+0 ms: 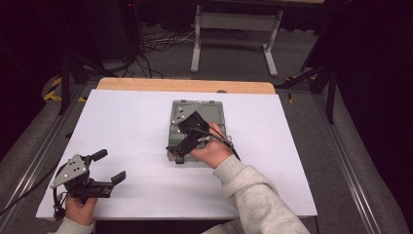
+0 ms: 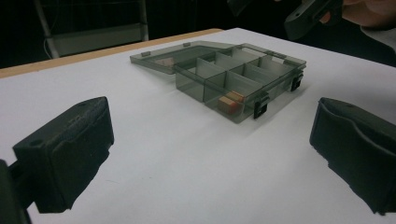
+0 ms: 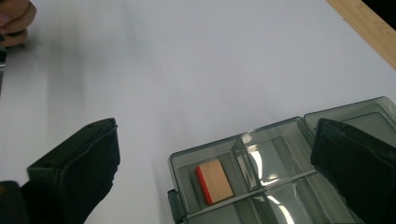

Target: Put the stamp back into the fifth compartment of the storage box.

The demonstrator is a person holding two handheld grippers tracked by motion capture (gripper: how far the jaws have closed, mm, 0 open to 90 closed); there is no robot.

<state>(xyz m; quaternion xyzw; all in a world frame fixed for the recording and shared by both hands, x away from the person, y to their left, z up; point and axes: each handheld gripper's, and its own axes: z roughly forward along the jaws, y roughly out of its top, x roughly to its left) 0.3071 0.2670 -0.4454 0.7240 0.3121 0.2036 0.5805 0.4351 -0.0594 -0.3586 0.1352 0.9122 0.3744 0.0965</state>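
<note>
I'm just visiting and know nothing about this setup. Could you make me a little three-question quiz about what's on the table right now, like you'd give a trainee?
1. True or false: the lid of the compartment box is open.
2. Multiple choice: what lies in the box's corner compartment? A) a metal screw B) a small wooden block with a red edge C) a coin
3. Fill in: the right tool hangs over the box, while the left tool is held open over the bare white ____.

Key:
1. True; the lid lies folded back flat.
2. B
3. Table
</note>
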